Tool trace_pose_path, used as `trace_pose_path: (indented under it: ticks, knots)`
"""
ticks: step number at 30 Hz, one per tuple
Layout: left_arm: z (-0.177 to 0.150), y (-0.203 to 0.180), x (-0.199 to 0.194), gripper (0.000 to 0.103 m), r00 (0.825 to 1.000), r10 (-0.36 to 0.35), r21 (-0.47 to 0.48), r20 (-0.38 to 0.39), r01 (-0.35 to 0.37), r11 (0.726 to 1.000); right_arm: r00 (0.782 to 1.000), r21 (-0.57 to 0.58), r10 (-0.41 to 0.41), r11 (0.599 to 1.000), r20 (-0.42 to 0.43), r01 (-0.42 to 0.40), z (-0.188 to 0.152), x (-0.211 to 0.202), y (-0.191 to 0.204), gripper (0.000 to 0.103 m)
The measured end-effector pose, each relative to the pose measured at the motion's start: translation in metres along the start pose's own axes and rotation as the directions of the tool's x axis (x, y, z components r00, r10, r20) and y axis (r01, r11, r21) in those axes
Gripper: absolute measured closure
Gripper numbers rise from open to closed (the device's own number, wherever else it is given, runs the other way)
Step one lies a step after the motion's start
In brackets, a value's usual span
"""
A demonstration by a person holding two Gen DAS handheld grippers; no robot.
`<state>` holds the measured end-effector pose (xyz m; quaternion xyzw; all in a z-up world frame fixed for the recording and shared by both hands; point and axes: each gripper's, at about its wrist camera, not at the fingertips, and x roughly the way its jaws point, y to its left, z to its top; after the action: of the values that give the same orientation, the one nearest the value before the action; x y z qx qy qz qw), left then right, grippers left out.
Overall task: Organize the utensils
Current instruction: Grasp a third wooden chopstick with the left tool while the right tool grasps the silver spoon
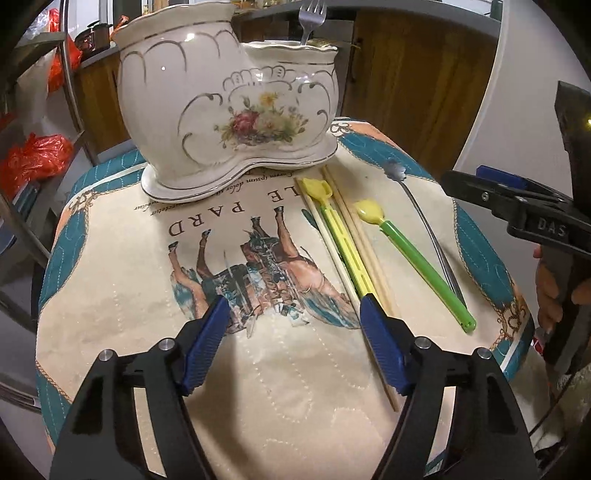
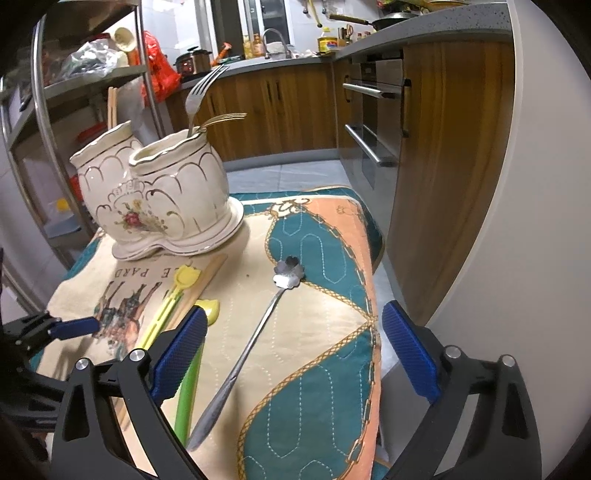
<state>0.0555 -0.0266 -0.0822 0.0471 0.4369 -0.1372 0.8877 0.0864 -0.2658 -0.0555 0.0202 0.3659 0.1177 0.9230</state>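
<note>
The cloth (image 1: 122, 295) bears upside-down print, "LE PARD" readable, the rest hidden under the holder (image 1: 229, 107); the other gripper's arm in the left view reads "DAS"; left gripper (image 1: 295, 314) has fingers apart, nothing between them, chopsticks (image 1: 354, 236) beside one pad; right gripper (image 2: 293, 332) gapes over the spoon (image 2: 251, 343); a fork (image 2: 201, 96) stands in the holder's lower cup.

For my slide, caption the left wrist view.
Open left gripper hovers over chopsticks before a ceramic holder with a fork.
</note>
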Motion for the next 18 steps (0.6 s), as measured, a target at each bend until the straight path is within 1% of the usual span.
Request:
trace_pose_path:
  ticks: [6,8,9,11,12,13,14,15,16,17,18]
  knots:
    - [0.010,-0.005,0.008,0.031,1.000,0.012,0.002,-0.006,-0.012,1.000,1.000,0.001,0.004,1.000,0.003,-0.004,-0.001,-0.002,-0.001,0.008]
    - [0.014,-0.007,0.010,0.033,1.000,0.012,-0.006,-0.010,-0.012,1.000,1.000,0.001,0.004,1.000,0.004,-0.004,-0.002,-0.002,-0.002,0.008]
    - [0.016,-0.008,0.010,0.036,1.000,0.022,-0.001,-0.010,-0.022,1.000,1.000,0.001,0.002,1.000,0.003,-0.002,-0.002,-0.001,-0.002,0.008]
    - [0.021,-0.009,0.013,0.044,0.999,0.044,0.012,-0.016,-0.044,0.999,1.000,0.002,0.009,1.000,-0.003,-0.009,-0.003,0.000,-0.002,0.014]
    - [0.022,-0.009,0.014,0.053,0.999,0.042,0.012,-0.020,-0.042,0.999,1.000,0.000,0.011,1.000,-0.008,-0.011,-0.003,0.001,-0.003,0.019]
    - [0.024,-0.009,0.015,0.065,0.999,0.038,0.011,-0.024,-0.038,0.999,1.000,-0.003,0.014,1.000,-0.015,-0.014,-0.003,0.002,-0.001,0.025]
    - [0.025,-0.008,0.016,0.071,0.999,0.034,0.011,-0.028,-0.034,0.999,1.000,-0.005,0.020,1.000,-0.021,-0.020,-0.003,0.005,-0.001,0.029]
    - [0.027,-0.008,0.017,0.084,0.999,0.033,0.014,-0.030,-0.032,0.999,0.999,-0.006,0.031,0.999,-0.037,-0.032,-0.002,0.009,0.000,0.038]
    - [0.028,-0.007,0.017,0.091,0.999,0.026,0.016,-0.037,-0.026,1.000,0.997,-0.003,0.044,0.999,-0.057,-0.045,-0.001,0.014,0.002,0.047]
    - [0.028,-0.005,0.016,0.091,0.999,0.017,0.018,-0.043,-0.017,1.000,0.996,0.001,0.056,0.998,-0.067,-0.056,0.000,0.018,0.003,0.051]
    - [0.028,-0.003,0.015,0.091,0.999,0.006,0.018,-0.049,-0.005,1.000,0.995,0.003,0.066,0.998,-0.081,-0.066,0.002,0.022,0.005,0.057]
